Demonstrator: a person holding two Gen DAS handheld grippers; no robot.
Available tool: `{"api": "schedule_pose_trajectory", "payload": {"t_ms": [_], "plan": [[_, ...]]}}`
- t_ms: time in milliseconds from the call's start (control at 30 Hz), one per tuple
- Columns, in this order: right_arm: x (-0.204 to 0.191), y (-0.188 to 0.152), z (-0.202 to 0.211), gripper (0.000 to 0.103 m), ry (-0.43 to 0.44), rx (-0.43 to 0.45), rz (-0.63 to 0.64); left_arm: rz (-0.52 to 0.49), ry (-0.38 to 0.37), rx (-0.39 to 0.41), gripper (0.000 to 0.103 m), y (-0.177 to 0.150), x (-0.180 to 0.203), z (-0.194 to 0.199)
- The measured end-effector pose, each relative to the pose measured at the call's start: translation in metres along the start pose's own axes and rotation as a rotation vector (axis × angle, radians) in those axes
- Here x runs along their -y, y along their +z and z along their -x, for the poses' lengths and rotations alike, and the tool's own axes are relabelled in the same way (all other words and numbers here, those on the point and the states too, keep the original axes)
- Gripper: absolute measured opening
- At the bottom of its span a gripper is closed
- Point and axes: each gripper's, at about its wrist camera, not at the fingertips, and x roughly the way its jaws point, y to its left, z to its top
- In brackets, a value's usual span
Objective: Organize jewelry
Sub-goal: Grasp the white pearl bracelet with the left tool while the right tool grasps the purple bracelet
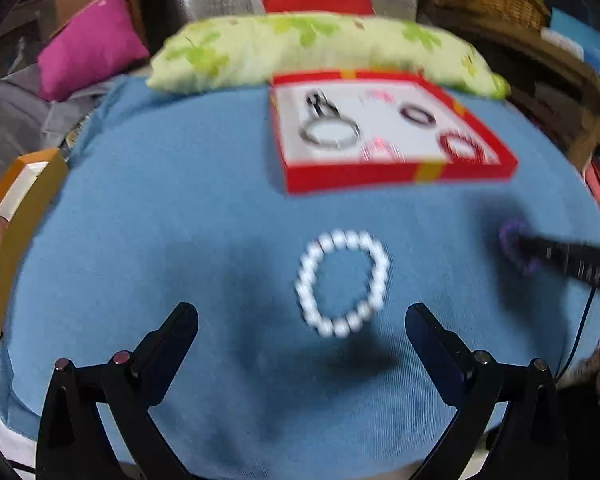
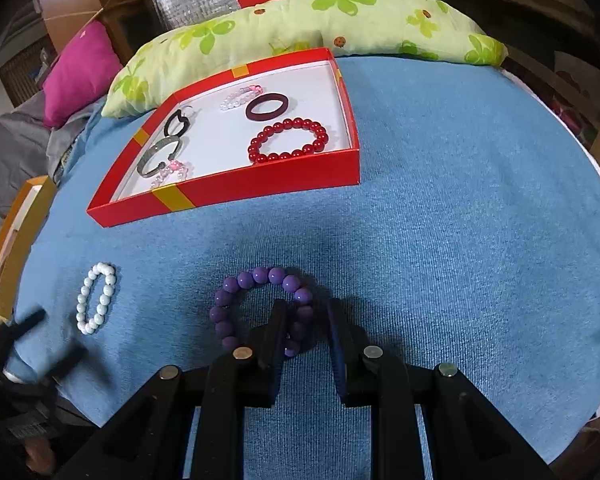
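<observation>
Black fingers of the right gripper (image 2: 306,320) stand nearest in the right wrist view, drawn in narrow with the near side of the purple bead bracelet (image 2: 236,292) running between them; one finger (image 2: 275,332) stands inside the loop and the other just outside its right edge, though whether the pads actually press on the beads cannot be told. That bracelet lies flat on the blue cloth (image 2: 440,240) covering the counter, and the gripper points steeply down onto it. In the left wrist view the left gripper (image 1: 302,318) has its fingers spread as wide as they go, with nothing gripped; the white pearl bracelet (image 1: 342,282) lies on the cloth just ahead of the tips, a little right of centre between them, clear of both. This gripper also tilts down toward the cloth, and its picture is blurred. Farther back sits the red box (image 2: 260,188), shallow and white inside, resting on the cloth against a green flowered pillow (image 2: 300,24). Inside the box lie a red bead bracelet (image 2: 288,140), a dark maroon ring-shaped band (image 2: 268,108), a silver bangle (image 2: 160,156), a black ring-shaped piece (image 2: 176,122) and two pale pink beaded pieces (image 2: 240,96). A pink cushion (image 2: 80,76) lies beyond the counter's left edge.
</observation>
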Motion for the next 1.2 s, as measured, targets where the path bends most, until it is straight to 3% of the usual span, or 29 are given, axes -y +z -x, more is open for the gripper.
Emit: {"api": "schedule_pose_trajectory", "payload": {"t_ms": [167, 333, 400, 467, 500, 633, 733, 800, 967, 1200], "plan": [[-0.003, -0.001, 0.0, 0.022, -0.017, 0.007, 0.016, 0.041, -0.087, -0.067, 0.103, 0.01, 0.001, -0.022], [0.0, 0.0, 0.001, 0.022, -0.005, 0.006, 0.003, 0.044, -0.08, -0.096, 0.102, 0.004, 0.009, -0.038], [0.001, 0.0, 0.001, 0.022, -0.002, 0.009, 0.009, 0.039, -0.063, -0.074, 0.092, 0.004, 0.011, -0.038], [0.001, 0.0, 0.002, 0.02, -0.003, 0.017, 0.011, 0.016, -0.059, -0.052, 0.064, 0.003, 0.013, -0.035], [0.001, 0.0, 0.002, 0.015, -0.006, 0.02, 0.012, 0.006, -0.074, -0.052, 0.056, 0.004, 0.015, -0.035], [-0.003, 0.0, 0.004, 0.011, 0.002, 0.045, 0.025, 0.001, -0.107, -0.041, 0.019, 0.004, 0.016, -0.033], [-0.008, -0.001, 0.007, 0.011, 0.018, 0.063, 0.029, 0.014, -0.148, -0.036, 0.019, 0.004, 0.012, -0.028], [-0.011, -0.001, 0.01, 0.011, 0.031, 0.078, 0.032, 0.01, -0.155, -0.012, 0.004, 0.005, 0.01, -0.024], [-0.017, 0.001, 0.02, 0.011, 0.087, 0.123, 0.018, 0.021, -0.166, 0.05, 0.003, 0.006, 0.0, -0.008], [-0.019, 0.003, 0.029, 0.011, 0.133, 0.157, 0.0, 0.051, -0.192, 0.038, 0.003, 0.005, -0.006, -0.007]]}}
